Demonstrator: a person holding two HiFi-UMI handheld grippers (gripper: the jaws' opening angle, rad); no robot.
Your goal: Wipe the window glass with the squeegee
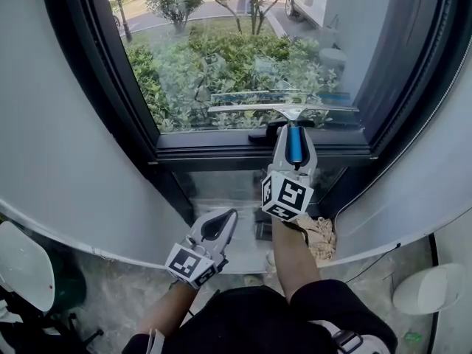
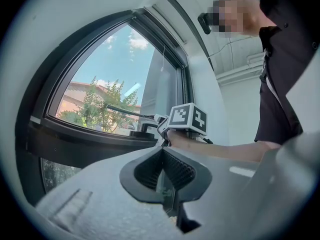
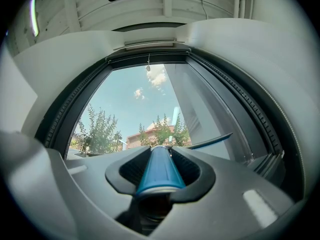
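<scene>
The right gripper [image 1: 293, 137] is clamped on the squeegee [image 1: 286, 110], its grey jaws closed round the smooth, round blue handle, which the right gripper view shows wedged between the ribbed black pads [image 3: 186, 167] (the handle's end is a flat cap ringed in paler metal). From the handle a pale neck widens into a long, thin, straight blade that lies level, low on the window glass [image 1: 221, 57] and right of centre, with its own faint reflection just above it. Whether the rubber edge presses on the pane I cannot tell.

The glass is clear and shiny, and through it show shrubs and trees. A broad, dark, matte frame [image 1: 221, 144] borders it, and its bottom rail lies just near of the blade. Smooth white wall [image 1: 66, 146] flanks the frame on both sides.

The left gripper [image 1: 223, 218] hangs nearer and to the left, well apart from the squeegee. Its jaws are drawn together into a point with nothing between them, the ribbed pads [image 2: 175, 170] meeting at the tip. Each gripper carries a white cube printed with black square markers [image 1: 285, 195]. A crumpled beige cloth [image 1: 320, 236] lies low at the right, beside the person's right forearm [image 1: 291, 260]
</scene>
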